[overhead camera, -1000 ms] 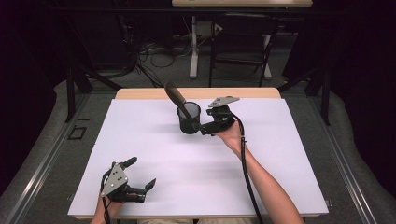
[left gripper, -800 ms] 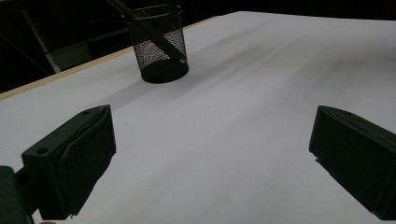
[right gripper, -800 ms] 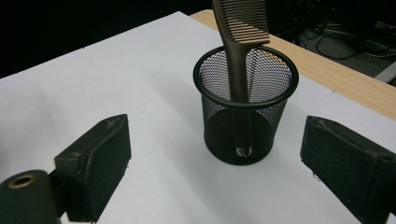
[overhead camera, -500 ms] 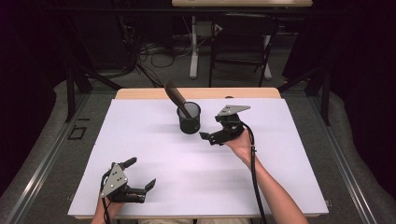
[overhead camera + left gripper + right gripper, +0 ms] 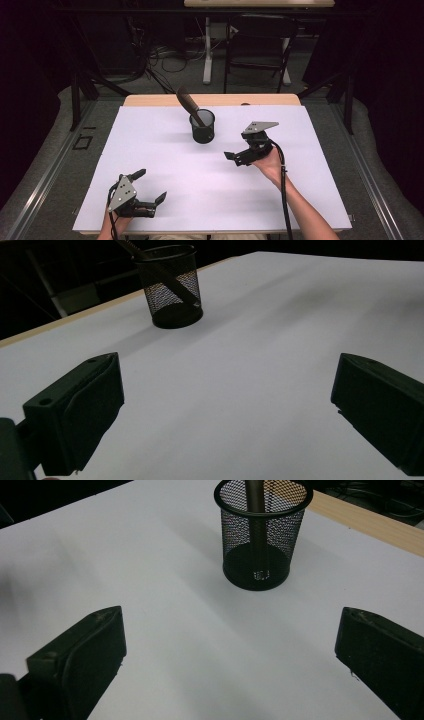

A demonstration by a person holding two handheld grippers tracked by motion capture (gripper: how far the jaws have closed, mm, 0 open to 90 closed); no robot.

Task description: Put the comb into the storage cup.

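A black mesh cup [image 5: 202, 126] is seen upright on the white sheet [image 5: 150, 150] that covers the bench [image 5: 150, 100], toward the far middle of it. A dark stick-like tool [image 5: 188, 103] is stood inside the cup, leaned toward the far left so that its upper end rises well above the rim. In the right gripper view the tool's lower end is seen through the mesh, resting on the cup's floor.

The right tongs [image 5: 239, 157] are held just above the sheet, near the cup and to its right, with the jaws pointed toward it. They are spread wide and nothing is gripped between them; in the right gripper view only bare sheet is found between the two jaws, and the cup [image 5: 262, 532] is seen ahead, apart from them. No object lies between these tongs and the cup.

The left tongs [image 5: 148, 187] are held low at the near left corner of the sheet, well apart from the cup. Their jaws are likewise opened wide and empty, with bare sheet between them in the left gripper view, where the cup [image 5: 170, 285] is seen far off at the upper left.

Beyond the far edge of the bench, a dark floor with cables [image 5: 165, 55], a white post [image 5: 207, 50] and a black chair frame [image 5: 257, 45] are visible.
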